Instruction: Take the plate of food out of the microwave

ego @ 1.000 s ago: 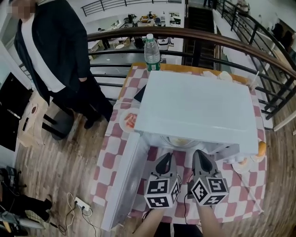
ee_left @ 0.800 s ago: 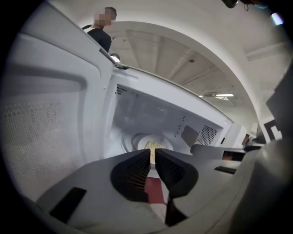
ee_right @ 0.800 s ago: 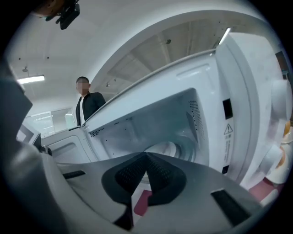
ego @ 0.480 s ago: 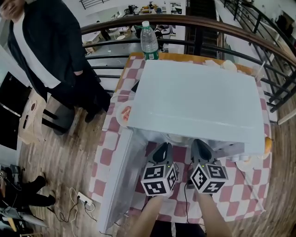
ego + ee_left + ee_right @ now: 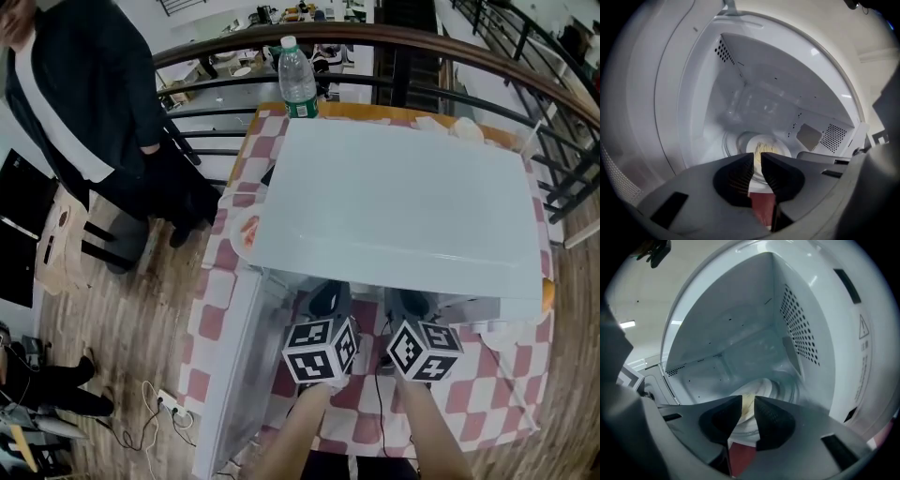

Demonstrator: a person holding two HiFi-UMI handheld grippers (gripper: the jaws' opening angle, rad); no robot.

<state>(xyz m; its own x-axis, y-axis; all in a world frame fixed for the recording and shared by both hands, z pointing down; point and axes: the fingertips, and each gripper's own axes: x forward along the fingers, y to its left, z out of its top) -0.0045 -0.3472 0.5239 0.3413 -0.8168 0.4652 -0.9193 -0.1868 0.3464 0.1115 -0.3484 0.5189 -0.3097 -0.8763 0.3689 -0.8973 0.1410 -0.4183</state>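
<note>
A white microwave (image 5: 394, 202) stands on the checked table with its door (image 5: 230, 366) swung open to the left. Inside, a white plate (image 5: 782, 151) of pale yellow food (image 5: 764, 148) sits on the glass turntable; the right gripper view shows the plate (image 5: 761, 387) too. My left gripper (image 5: 758, 157) and right gripper (image 5: 748, 401) point side by side into the cavity, just short of the plate. Both pairs of jaws have just been opening; each now shows a narrow gap with nothing between the pads. In the head view the left gripper (image 5: 328, 300) and right gripper (image 5: 408, 302) reach under the microwave's front edge.
A water bottle (image 5: 297, 80) stands behind the microwave by the railing (image 5: 375, 42). A small plate of food (image 5: 246, 232) lies on the table left of the microwave. A person in a dark coat (image 5: 84, 103) stands at the left. Cables (image 5: 155, 412) lie on the wooden floor.
Both grippers have moved forward and down to the microwave's mouth, their tips now tucked under its front edge. The plate, seen earlier below that edge, is hidden in the head view.
</note>
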